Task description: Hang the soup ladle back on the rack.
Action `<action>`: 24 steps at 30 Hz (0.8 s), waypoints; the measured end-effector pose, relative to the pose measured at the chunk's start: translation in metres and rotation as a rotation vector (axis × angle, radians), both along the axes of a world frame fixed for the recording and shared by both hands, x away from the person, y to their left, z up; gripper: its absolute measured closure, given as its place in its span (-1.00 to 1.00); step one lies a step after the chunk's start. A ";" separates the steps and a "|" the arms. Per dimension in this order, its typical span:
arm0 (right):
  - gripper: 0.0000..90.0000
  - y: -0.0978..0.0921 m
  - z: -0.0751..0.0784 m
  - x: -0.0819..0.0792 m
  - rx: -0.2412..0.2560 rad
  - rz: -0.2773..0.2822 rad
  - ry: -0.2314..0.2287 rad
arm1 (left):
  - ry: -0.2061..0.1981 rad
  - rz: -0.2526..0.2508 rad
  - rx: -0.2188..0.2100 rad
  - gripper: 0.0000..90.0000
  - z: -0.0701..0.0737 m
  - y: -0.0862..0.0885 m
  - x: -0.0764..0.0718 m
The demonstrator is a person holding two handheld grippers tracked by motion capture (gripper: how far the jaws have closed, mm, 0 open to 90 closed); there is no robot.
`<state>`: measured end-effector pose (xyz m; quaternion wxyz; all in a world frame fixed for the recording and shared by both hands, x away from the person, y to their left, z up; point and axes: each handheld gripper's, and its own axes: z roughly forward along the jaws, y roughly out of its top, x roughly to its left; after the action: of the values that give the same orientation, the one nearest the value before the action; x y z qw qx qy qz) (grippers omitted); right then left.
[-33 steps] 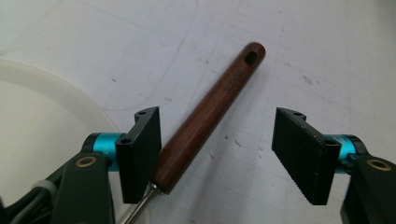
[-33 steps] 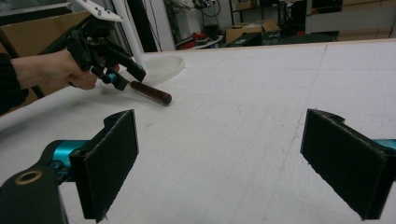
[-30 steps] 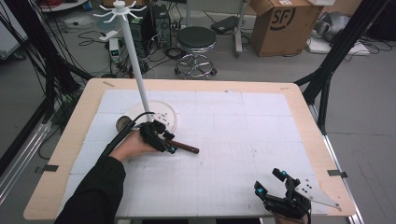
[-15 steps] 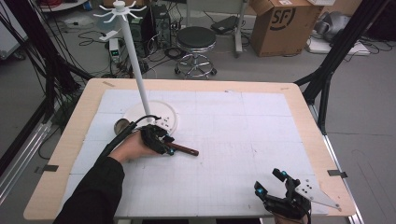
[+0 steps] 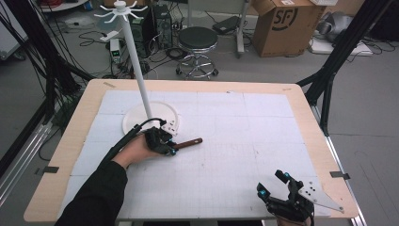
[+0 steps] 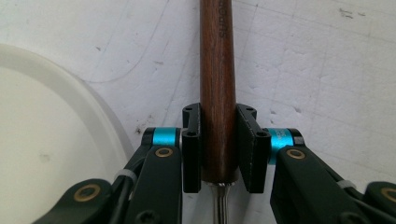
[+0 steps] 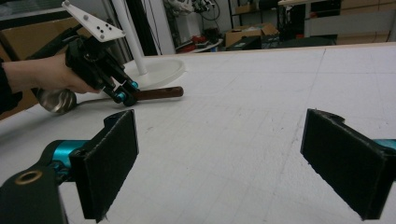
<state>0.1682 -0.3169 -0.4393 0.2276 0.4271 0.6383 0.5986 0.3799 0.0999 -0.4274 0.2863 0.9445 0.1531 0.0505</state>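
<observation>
though the wooden-handled ladle (image 5: pixel 188 142) lies where it did a second ago beside the white rack base (image 5: pixel 136 121), the left gripper (image 6: pixel 218 148) now pinches its handle near the metal shank, so lifting looks next. no container holds anything. the right gripper (image 7: pixel 219 163) idles spread at the table (image 5: pixel 301 101) edge.

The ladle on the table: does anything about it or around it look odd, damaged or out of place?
Nothing stands out. The ladle lies flat on the white mat beside the stand's round base, and the left hand-held gripper is shut squarely on its wooden handle. No crack or spill shows. The right hand-held gripper is open near the table edge.
</observation>
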 end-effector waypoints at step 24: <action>-0.77 0.003 0.001 0.000 -0.008 0.005 -0.010 | -0.027 0.142 -0.541 0.65 0.082 0.078 -0.053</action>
<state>0.1681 -0.3142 -0.4386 0.2312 0.4213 0.6408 0.5987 0.3267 0.1774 -0.3452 0.5258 0.8199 0.2230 0.0403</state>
